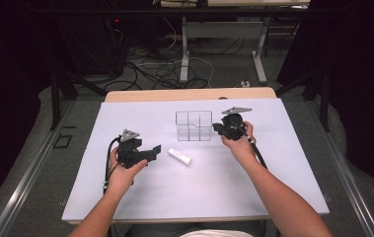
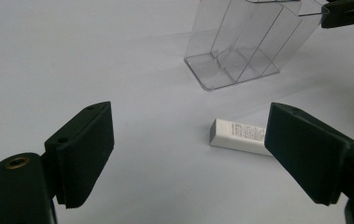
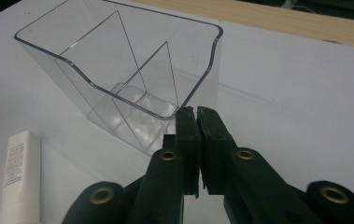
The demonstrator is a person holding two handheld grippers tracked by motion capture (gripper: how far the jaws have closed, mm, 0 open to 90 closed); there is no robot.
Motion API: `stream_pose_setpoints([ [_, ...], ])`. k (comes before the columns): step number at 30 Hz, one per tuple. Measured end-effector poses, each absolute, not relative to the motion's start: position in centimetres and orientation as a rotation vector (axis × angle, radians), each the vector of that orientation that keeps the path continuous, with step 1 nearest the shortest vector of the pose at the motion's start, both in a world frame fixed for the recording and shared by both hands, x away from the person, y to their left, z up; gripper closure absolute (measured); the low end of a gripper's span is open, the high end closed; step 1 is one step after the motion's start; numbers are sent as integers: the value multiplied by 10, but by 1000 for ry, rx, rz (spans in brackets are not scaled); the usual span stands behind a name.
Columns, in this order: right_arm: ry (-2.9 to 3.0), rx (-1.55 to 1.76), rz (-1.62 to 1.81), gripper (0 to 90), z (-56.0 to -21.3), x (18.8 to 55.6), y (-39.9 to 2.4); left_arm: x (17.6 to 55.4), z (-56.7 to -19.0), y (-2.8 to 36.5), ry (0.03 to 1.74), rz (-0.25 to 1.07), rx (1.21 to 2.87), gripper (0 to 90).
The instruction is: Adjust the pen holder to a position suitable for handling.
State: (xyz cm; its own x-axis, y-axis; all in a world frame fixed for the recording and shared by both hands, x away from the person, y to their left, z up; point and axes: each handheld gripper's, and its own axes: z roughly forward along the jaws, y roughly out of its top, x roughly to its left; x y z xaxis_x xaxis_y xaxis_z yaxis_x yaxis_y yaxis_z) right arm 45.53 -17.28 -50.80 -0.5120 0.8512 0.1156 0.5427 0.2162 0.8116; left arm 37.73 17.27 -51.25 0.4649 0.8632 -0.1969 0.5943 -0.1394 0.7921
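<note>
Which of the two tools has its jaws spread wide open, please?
The left tool, beside the white tube: its two pads stand far apart with nothing between them. The right tool is pinched shut on the clear organizer rim.

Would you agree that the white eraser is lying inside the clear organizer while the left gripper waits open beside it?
Not quite: the white eraser lies on the table, outside the clear organizer, as the high view shows. The left gripper is indeed open beside it.

Glossy clear plastic organiser (image 1: pixel 194 126), matt white eraser (image 1: pixel 180 156) in a printed sleeve, smooth white tabletop (image 1: pixel 283 163).
</note>
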Motion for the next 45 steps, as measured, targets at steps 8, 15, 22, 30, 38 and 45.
stream_pose_setpoints([
  [8,2136,1255,1224,746,-501,444,-174,378,-513,174,1231,404,1829,160],
  [15,2129,1199,1266,649,-493,432,-171,378,-513,175,1238,404,1826,159],
  [22,2163,1134,1279,566,-492,425,-161,379,-513,177,1244,398,1829,159],
  [30,2241,1071,1296,468,-496,423,-149,379,-514,178,1251,405,1824,159],
  [38,2319,1032,1292,373,-505,421,-133,380,-517,179,1261,419,1833,146],
  [45,2397,953,1291,338,-512,416,-118,381,-517,181,1272,420,1845,58],
])
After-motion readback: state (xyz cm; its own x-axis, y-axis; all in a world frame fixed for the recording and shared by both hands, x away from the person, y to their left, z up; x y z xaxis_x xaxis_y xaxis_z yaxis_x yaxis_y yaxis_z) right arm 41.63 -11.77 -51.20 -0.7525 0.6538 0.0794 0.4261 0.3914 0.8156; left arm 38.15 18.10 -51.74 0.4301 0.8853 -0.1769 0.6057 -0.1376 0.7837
